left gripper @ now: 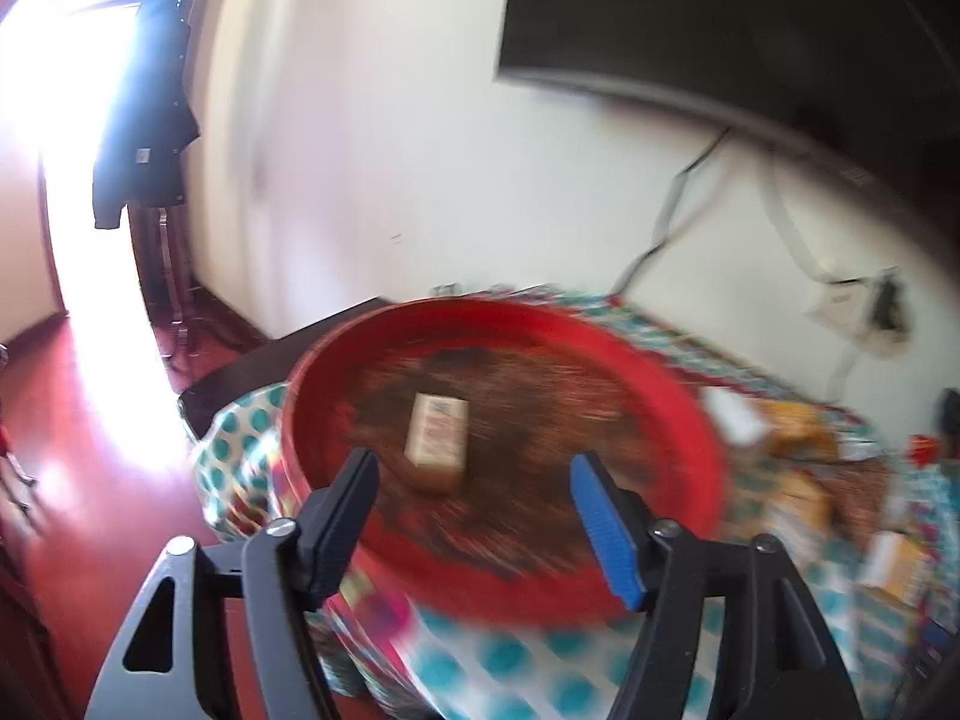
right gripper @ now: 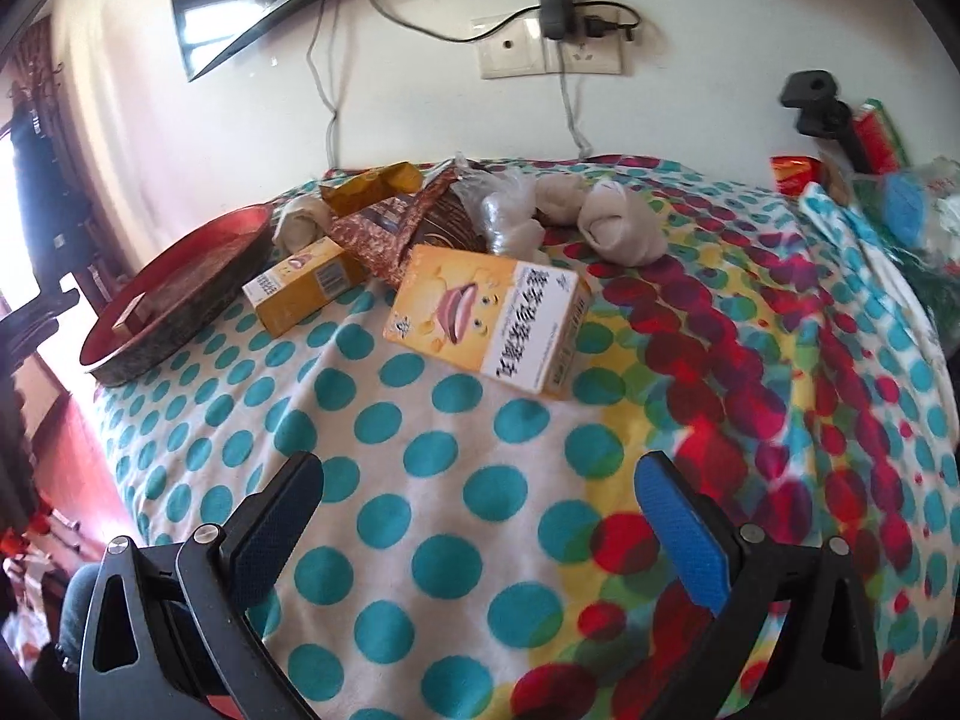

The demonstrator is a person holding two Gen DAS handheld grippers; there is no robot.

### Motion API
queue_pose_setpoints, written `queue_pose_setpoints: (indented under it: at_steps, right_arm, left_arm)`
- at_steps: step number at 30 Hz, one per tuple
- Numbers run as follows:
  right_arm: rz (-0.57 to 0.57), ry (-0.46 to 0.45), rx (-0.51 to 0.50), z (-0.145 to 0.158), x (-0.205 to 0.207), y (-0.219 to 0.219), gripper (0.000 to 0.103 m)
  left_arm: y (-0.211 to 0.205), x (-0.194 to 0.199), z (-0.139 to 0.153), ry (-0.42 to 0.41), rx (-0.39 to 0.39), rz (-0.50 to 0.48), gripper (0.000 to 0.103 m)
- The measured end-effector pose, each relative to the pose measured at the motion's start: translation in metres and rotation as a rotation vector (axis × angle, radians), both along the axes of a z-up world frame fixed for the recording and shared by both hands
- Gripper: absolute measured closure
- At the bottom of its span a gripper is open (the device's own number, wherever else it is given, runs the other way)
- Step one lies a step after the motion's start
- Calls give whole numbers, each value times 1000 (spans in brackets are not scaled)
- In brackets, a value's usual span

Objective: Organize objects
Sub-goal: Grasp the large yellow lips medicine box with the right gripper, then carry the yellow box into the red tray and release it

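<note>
Yellow big box [right gripper: 489, 315] is left flat on the dotted cloth [right gripper: 420, 450], ahead of the wide-open, empty right gripper [right gripper: 480, 534], long axis slanted. Left gripper [left gripper: 474, 516], open and empty, is hovered over the red tray [left gripper: 660, 372].

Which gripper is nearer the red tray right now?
Left. The left gripper hangs open just over the red tray's near rim; the right gripper sits open over the dotted cloth, the tray far off.

You are in a home, a lived-in room, coat rack [left gripper: 157, 90] with a dark jacket by the bright doorway, wall-mounted TV [left gripper: 690, 18], polka-dot cloth [right gripper: 450, 450], wall socket [right gripper: 549, 51].
</note>
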State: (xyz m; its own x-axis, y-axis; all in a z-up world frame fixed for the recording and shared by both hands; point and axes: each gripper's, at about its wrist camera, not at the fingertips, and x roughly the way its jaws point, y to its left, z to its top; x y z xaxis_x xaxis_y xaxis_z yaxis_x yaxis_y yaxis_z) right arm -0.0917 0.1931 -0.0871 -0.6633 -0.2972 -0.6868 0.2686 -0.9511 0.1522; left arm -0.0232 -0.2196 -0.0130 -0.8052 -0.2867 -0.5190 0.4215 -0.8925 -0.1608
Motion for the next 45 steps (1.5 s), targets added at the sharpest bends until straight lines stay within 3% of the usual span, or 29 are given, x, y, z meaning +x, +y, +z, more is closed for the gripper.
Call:
queue_pose_setpoints:
  at_steps: [4, 7, 9, 12, 17, 19, 20, 21, 23, 26, 32, 35, 39, 45]
  right_arm:
    - [6, 12, 103, 11, -14, 0, 0]
    - [87, 83, 276, 25, -23, -9, 0]
    - [165, 81, 390, 29, -38, -19, 0]
    - [268, -16, 419, 21, -64, -29, 1]
    - [324, -25, 501, 3, -79, -44, 3]
    - [358, -13, 531, -5, -79, -52, 16]
    - [361, -2, 535, -5, -79, -55, 21]
    - [352, 7, 524, -4, -80, -55, 37]
    - [341, 12, 512, -1, -81, -56, 41]
    - [339, -4, 476, 1, -84, -53, 42]
    - [324, -9, 405, 12, -73, -50, 54]
    - [327, -3, 417, 13, -67, -55, 54]
    - [330, 6, 418, 17, -61, -59, 54]
    - [340, 41, 295, 51, -53, -77, 54]
  left_arm:
    - [46, 43, -11, 47, 70, -115, 32]
    - [76, 59, -26, 57, 97, -181, 32]
    - [92, 58, -31, 47, 84, -229, 32]
    - [98, 59, -29, 57, 96, -262, 32]
    - [89, 61, -31, 70, 148, -256, 32]
    - [84, 59, -35, 58, 171, -250, 32]
    - [81, 57, -37, 50, 180, -243, 32]
    - [78, 56, -40, 42, 200, -237, 32]
    - [75, 55, -42, 40, 229, -233, 32]
    - [78, 55, -42, 39, 202, -241, 32]
    - [82, 54, -40, 31, 191, -253, 32]
    - [80, 54, -40, 27, 218, -251, 32]
    - [80, 56, -37, 33, 198, -245, 32]
    - [79, 57, -35, 35, 192, -236, 32]
